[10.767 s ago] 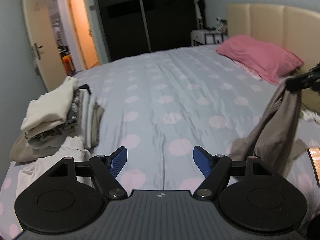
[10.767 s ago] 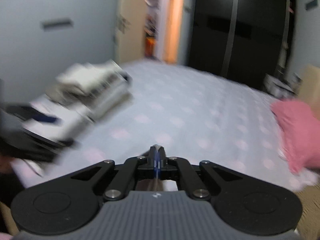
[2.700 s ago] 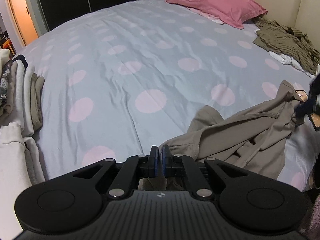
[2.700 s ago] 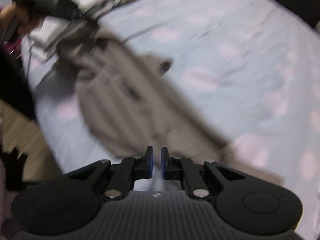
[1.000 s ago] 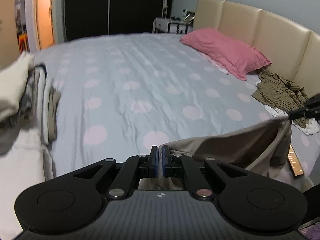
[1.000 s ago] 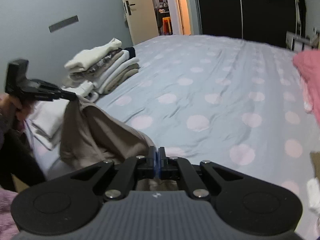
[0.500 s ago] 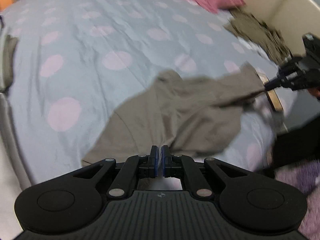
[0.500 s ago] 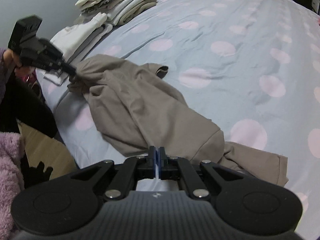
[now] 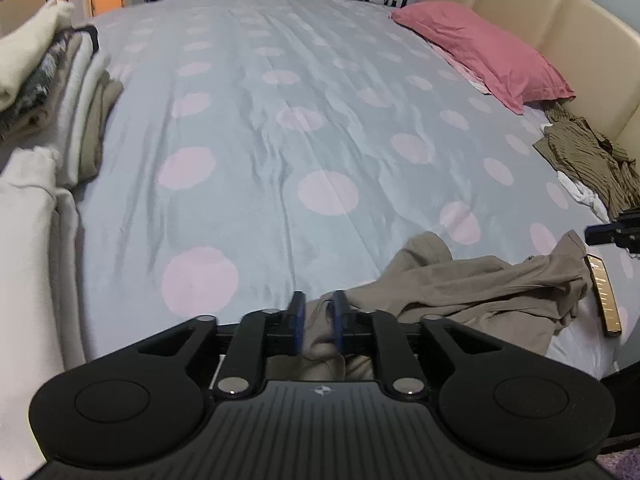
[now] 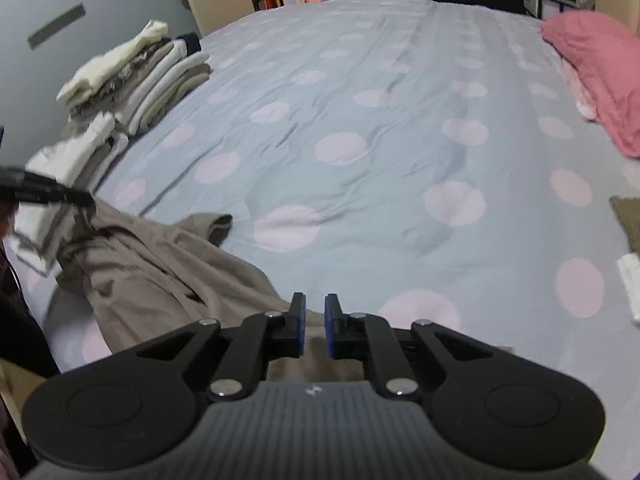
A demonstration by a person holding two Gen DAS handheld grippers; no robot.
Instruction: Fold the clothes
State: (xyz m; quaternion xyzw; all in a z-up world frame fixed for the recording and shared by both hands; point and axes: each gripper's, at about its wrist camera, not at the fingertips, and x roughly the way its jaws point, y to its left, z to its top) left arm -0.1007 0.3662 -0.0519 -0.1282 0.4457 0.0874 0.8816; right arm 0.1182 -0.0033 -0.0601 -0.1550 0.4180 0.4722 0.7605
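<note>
So, a taupe garment [image 9: 472, 292] is seen lying crumpled on the near edge of the bed [image 9: 280, 120], in the lower right of the left wrist view and the lower left of the right wrist view [image 10: 160, 276]. The left gripper [image 9: 319, 312] is shown at the bottom centre of its own frame with its blue-padded fingers [image 9: 298, 314] a little apart; the jaws have just been opening, and a fold of the garment is still sitting between them, though the pads don't look pressed on it. Same deal with the right gripper [image 10: 313, 322]: its fingers are parted by a narrow gap, having just been opening too, with the cloth lying under and behind them rather than pinched. Each gripper is also caught by the other camera, the right one as a dark tip at the right edge of the left view [image 9: 612, 234], the left one blurred at the left edge of the right view [image 10: 44, 192], right at the garment's far corners. A stack of folded clothes [image 9: 52, 92] is parked at the upper left, a pink pillow [image 9: 484, 52] at the upper right by the beige headboard [image 9: 560, 32], and an olive heap of unfolded clothes [image 9: 588, 160] is left below the pillow. A phone-like slab [image 9: 604, 296] is lying just beside the garment.
</note>
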